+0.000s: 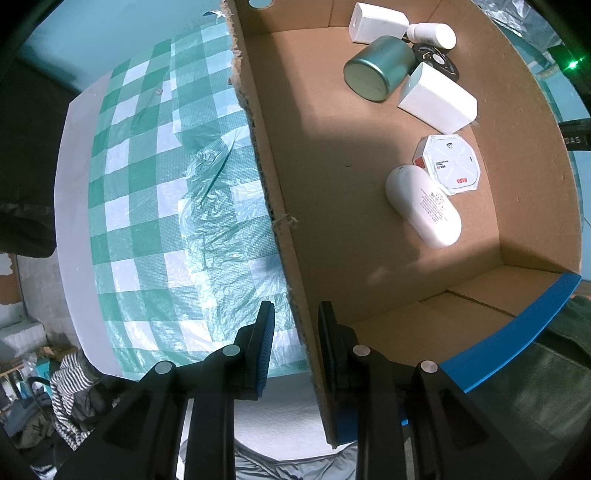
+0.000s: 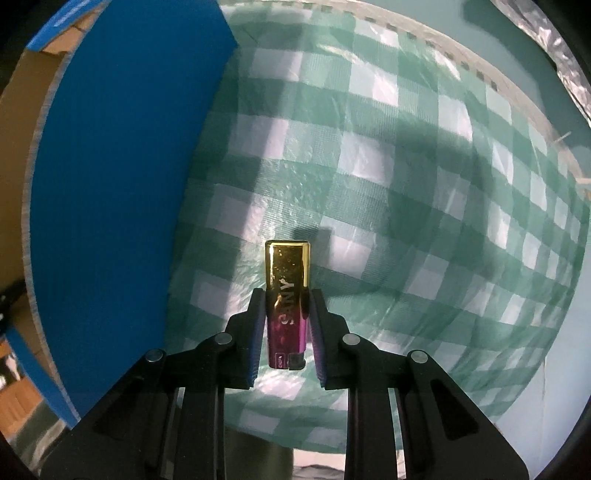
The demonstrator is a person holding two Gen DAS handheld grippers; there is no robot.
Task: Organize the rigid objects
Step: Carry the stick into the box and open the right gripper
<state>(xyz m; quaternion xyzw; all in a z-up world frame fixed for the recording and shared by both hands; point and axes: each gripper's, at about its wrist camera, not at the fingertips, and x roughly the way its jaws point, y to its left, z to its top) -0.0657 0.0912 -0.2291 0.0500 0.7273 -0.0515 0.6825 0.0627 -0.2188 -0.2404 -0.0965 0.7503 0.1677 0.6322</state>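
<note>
My right gripper (image 2: 288, 300) is shut on a gold and pink lighter-shaped object (image 2: 289, 269), which stands upright between the pads. It hangs just above the green checked tablecloth (image 2: 406, 177) and casts a small shadow there. My left gripper (image 1: 295, 310) points straight down, shut on the ragged left wall of a cardboard box (image 1: 295, 155), one finger inside the box and one outside. Inside lie a green tin (image 1: 376, 70), two white boxes (image 1: 437, 98), a white bottle (image 1: 434, 35), an octagonal white pack (image 1: 452, 164) and a white oval case (image 1: 424, 205).
The box's blue outer wall (image 2: 110, 177) rises just left of the right gripper. A crumpled clear plastic bag (image 1: 214, 206) lies on the cloth left of the box. Striped clothing (image 1: 70, 384) and clutter sit below the table's edge. The box floor's left half (image 1: 332, 206) is bare.
</note>
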